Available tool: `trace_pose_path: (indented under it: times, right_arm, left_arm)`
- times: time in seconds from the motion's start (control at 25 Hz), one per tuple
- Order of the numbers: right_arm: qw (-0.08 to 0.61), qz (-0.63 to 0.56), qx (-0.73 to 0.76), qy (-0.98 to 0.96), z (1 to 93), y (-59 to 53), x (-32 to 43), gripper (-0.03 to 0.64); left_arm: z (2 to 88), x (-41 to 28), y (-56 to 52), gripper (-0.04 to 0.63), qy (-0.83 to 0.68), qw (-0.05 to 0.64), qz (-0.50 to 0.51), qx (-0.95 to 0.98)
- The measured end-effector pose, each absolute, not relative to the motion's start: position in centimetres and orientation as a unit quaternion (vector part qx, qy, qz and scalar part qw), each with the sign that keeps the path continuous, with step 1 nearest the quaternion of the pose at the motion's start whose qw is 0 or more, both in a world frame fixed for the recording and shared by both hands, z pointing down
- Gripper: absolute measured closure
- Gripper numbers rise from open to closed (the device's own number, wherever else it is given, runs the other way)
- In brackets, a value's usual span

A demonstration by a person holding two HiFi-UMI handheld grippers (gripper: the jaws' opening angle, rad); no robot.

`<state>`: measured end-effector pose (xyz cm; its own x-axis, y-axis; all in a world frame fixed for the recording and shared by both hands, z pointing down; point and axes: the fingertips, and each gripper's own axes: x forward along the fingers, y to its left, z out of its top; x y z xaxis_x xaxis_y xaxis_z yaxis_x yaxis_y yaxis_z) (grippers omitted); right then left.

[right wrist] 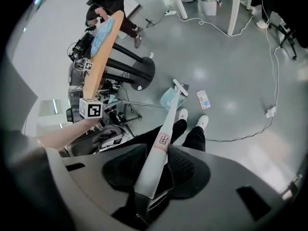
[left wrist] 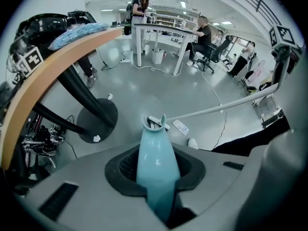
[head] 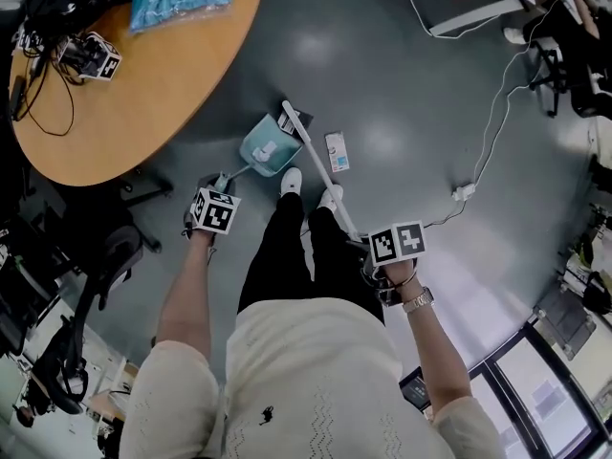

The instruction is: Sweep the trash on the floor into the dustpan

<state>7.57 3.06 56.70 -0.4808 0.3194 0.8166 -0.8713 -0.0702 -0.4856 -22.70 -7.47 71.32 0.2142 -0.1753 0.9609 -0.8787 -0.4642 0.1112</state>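
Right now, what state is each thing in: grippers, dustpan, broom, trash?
dustpan: down on the floor, white scrap inside.
broom: head at the dustpan's rim.
packet: flat on the floor, outside the dustpan.
left gripper: shut on the dustpan's handle.
right gripper: shut on the broom's handle.

Dustpan (head: pixel 256 143) contents too small
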Motion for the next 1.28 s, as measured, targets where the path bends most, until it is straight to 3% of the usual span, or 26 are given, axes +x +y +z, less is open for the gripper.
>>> trace_pose_path:
  times: [0.2,0.56,0.88,1.28]
  right_arm:
    - [0.433,0.699,0.226,-0.522,55.9,4.7,6.3,0.483]
    - [0.486,0.660,0.168,-0.547,54.8,8.1,4.0,0.483]
    - [0.362,0.715,0.278,-0.530,51.3,2.5,8.7,0.485]
    - [0.381,0.663,0.365,-0.531,52.8,-1.9,12.1,0.485]
  left_arm:
    - [71.7,-23.2,-5.2,0.503,-0.392,0.378,0.488,0.682]
    - [72.0,-23.0,-5.3,0.503,-0.403,0.362,0.493,0.681]
    - [72.0,-23.6,-4.6,0.503,-0.409,0.366,0.485,0.681]
    - [72.0,-23.2,-4.2,0.503,-0.412,0.370,0.482,0.679]
